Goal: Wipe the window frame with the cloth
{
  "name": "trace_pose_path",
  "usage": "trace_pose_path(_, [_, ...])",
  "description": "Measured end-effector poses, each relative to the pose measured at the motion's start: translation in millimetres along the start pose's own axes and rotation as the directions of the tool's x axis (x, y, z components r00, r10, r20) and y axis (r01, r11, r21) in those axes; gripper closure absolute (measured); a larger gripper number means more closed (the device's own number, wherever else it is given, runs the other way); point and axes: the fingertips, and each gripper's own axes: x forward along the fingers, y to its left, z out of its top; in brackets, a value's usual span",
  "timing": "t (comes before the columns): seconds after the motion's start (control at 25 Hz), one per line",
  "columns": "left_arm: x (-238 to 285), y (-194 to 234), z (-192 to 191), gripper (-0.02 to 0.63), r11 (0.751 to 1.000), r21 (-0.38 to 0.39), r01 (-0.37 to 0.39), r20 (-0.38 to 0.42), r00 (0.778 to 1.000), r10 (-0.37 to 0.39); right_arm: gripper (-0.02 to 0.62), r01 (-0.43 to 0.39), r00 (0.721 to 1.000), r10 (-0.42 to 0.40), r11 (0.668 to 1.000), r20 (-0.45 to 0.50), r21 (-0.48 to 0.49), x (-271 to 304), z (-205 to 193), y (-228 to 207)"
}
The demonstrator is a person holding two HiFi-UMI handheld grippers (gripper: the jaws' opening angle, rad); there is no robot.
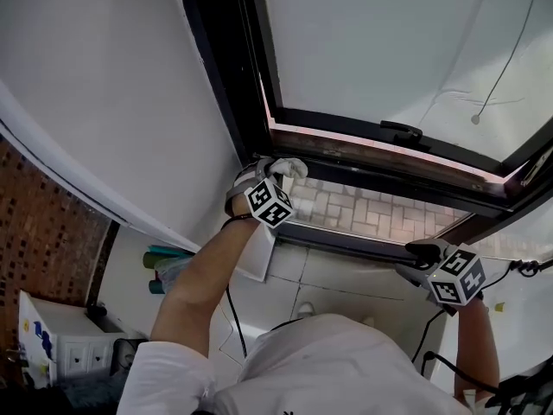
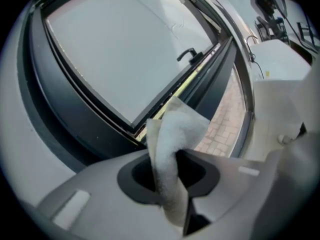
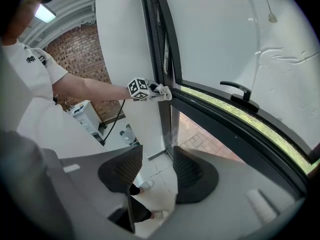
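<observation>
My left gripper [image 2: 169, 171] pinches the white cloth [image 2: 176, 129], centre-left in the head view, at the dark window frame [image 1: 346, 167]. The cloth is soft, light and floppy, so I'd hold it bunched. My right gripper [image 3: 154, 170] is spread and empty.

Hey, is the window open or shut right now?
Open. The window sash stands tilted away from the frame, and brick paving shows through the gap between them.
</observation>
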Motion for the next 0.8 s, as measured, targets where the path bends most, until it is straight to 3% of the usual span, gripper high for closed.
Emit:
trace_pose_path(0.32, [-12.0,15.9,-3.6,0.505,0.98,0.199,-0.021,-0.044,0.999,0.031,0.4,-0.002,1.0,0.002,1.0,0.03,0.018,6.5,0.0,7.3])
trace_pose_path(0.64, [-35.7,36.4,5.0,0.503,0.964,0.266,-0.021,-0.064,0.997,0.039,0.4,0.004,0.999,-0.004,1.0,0.04,0.005,2.2,-1.1,10.6])
trace_pose_path(0.8, [-55.3,66.2,23.2,0.506,0.943,0.324,-0.081,-0.047,0.994,0.102,0.4,-0.002,0.999,0.003,1.0,0.052,-0.011,3.0,3.5,9.9])
